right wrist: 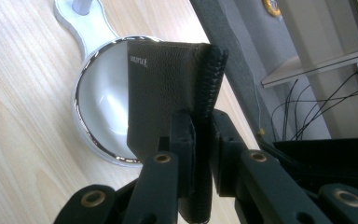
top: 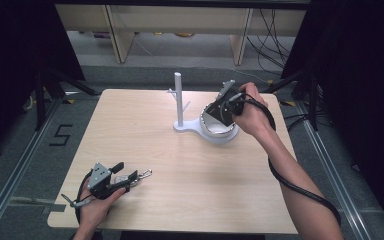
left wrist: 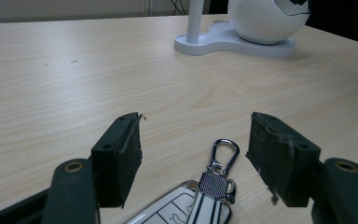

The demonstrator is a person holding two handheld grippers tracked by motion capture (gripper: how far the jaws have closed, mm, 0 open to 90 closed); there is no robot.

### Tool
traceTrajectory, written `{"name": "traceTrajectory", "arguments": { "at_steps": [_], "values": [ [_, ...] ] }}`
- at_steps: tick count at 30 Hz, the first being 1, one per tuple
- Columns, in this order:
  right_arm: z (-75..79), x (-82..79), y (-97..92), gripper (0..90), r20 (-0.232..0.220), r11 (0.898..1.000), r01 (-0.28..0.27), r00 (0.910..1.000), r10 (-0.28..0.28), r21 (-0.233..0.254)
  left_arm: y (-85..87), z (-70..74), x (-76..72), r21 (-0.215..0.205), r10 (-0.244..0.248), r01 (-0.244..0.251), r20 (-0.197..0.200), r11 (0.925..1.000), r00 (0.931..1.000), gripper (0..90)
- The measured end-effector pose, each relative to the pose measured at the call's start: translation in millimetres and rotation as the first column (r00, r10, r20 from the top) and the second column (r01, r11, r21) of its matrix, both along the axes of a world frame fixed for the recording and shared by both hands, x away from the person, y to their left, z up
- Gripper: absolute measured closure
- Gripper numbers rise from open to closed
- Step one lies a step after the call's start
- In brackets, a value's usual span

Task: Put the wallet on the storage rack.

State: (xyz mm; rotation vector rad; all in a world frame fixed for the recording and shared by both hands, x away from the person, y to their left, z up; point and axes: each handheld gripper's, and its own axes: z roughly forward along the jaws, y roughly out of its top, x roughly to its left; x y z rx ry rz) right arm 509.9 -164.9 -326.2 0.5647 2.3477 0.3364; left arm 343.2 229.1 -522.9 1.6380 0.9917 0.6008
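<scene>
Right claw clamped on a black leather wallet over the white chrome-rimmed bowl, left claw spread wide around a white car key fob on the pale wooden surface.

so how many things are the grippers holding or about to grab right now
2. A black leather wallet is clamped in the right gripper over the white bowl of the stand. A car key fob lies on the table between the open jaws of the left gripper.

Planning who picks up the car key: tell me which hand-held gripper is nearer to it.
Left. The left hand-held gripper has the car key between its open jaws; the right hand-held gripper is across the table.
</scene>
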Motion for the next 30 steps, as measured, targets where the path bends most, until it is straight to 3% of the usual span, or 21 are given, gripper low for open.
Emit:
{"name": "traceTrajectory", "arguments": {
  "at_steps": [10,12,17,30],
  "values": [
    [-9.4,4.4,0.5,81.8,-0.029,1.0,0.0,0.9996,0.0,-0.006,0.4,-0.3,2.1,0.007,-0.02,0.02,0.022,0.9998,0.9996,34.0],
    [-10.9,5.4,1.0,81.7,-0.033,1.0,0.0,0.9995,-0.001,-0.013,0.0,0.0,-0.2,0.004,0.0,0.0,0.001,1.0,1.0,34.0],
    [-13.4,9.9,3.9,81.4,-0.041,0.999,-0.017,0.999,0.015,-0.037,-0.1,0.0,-0.1,0.0,0.0,0.0,0.001,1.0,1.0,34.0],
    [-30.9,24.9,9.8,77.6,-0.094,0.999,-0.013,0.9955,0.009,-0.039,0.3,0.0,-0.3,-0.002,-0.002,0.002,0.0,1.0,1.0,34.0]
  ]
}}
